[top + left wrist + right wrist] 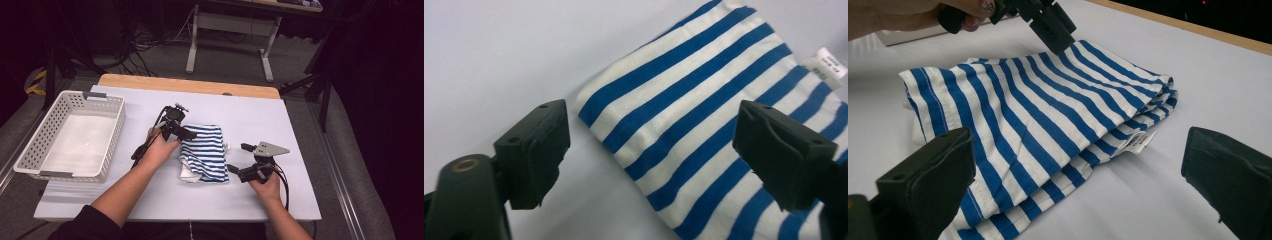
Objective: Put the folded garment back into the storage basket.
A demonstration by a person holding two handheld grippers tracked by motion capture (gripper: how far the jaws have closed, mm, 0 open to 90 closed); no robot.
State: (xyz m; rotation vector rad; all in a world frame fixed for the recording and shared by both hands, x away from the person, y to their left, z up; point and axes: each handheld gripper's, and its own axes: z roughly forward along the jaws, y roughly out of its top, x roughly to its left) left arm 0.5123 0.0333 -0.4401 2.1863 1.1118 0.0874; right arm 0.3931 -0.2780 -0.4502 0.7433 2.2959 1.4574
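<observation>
A folded blue-and-white striped cloth (205, 150) lies in the middle of the white table top (265, 112). My left gripper (182, 132) hangs at the cloth's far left corner, its jaws open and nothing pressed between them. In the left gripper view the striped cloth (704, 100) lies below the open left gripper (651, 150). My right gripper (239, 157) stands open just right of the cloth, pointing at it. The right gripper view looks across the cloth (1038, 110) between the right gripper's (1078, 185) wide jaws, with the left gripper (1048, 22) above the far edge.
A white perforated basket (114, 132) stands at the table's left edge with nothing visible in it. A small white label (228, 146) sticks out from the cloth's right side. A wooden strip (190, 84) borders the far edge. Desk legs and cables lie on the floor beyond.
</observation>
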